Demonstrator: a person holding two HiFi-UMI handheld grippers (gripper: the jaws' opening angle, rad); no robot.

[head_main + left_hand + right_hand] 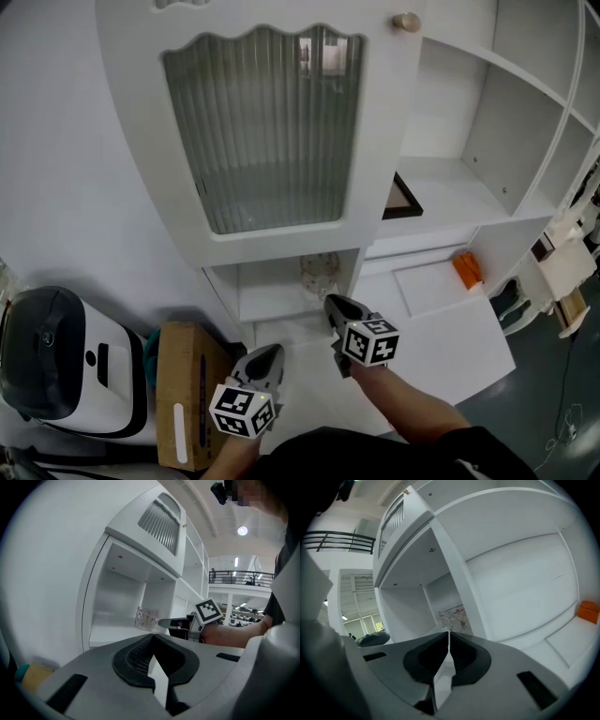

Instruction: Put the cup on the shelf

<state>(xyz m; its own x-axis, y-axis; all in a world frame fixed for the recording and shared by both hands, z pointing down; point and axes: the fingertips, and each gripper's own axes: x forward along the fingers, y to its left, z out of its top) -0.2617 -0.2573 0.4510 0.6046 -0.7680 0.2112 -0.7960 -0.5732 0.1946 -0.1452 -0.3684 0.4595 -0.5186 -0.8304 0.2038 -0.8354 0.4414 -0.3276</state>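
Right gripper (448, 632): jaws shut tip to tip, nothing btwn them. In head view it sat lower ctr (331, 302), tips aimed at the cup (320, 274) and just beside it; looked apart, not touching. Left gripper (152, 636): jaws together too, empty; head view had it lower ctr-left (273, 352), below and left of the right one.

Cup, clear glass w/ printed pattern, stood upright on the low shelf (270, 300) of the white cabinet, mid-frame, right side of that compartment, under the ribbed-glass door (267, 131).

Orange item (468, 269) lay on a shelf at mid-right. Cardboard box (187, 394) and a white-and-black appliance (56, 366) sat lower left, on the floor.
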